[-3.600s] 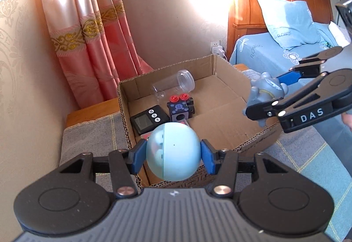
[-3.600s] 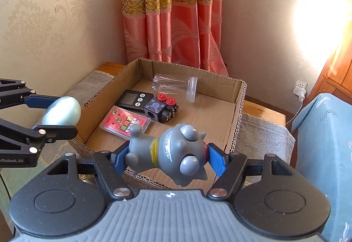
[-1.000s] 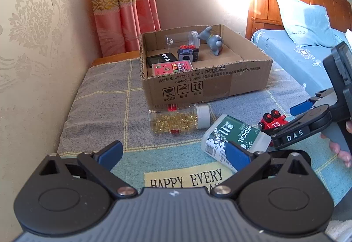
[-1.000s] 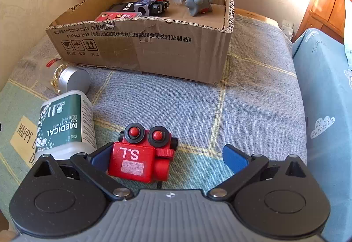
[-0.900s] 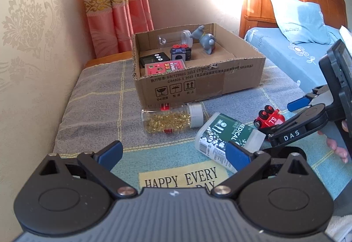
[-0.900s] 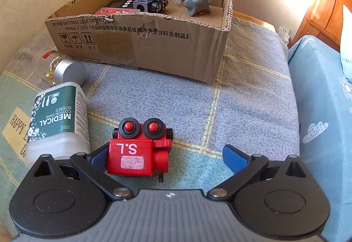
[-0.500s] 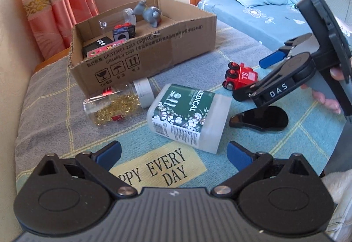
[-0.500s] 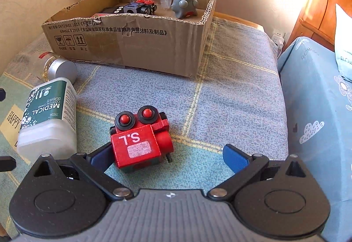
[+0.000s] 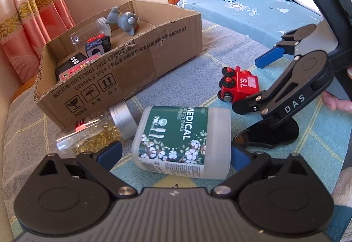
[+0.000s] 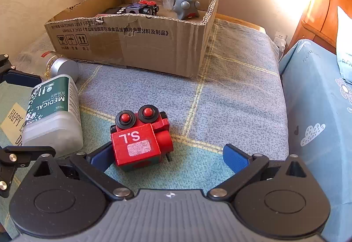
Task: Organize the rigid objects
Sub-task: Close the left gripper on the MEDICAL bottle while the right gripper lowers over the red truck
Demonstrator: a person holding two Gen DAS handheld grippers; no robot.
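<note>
Right gripper spread wide, red toy train perhaps touching left finger

Changes logged against earlier frames:
- Left tongs: formerly clamped on a pale blue ball, since spread wide; advanced until the cotton swab bottle lies between the blue pads at lower centre.
- Right tongs: grey figurine released, now inside the cardboard box at upper centre; spread wide, closed in on the red toy train, left pad beside it.
</note>
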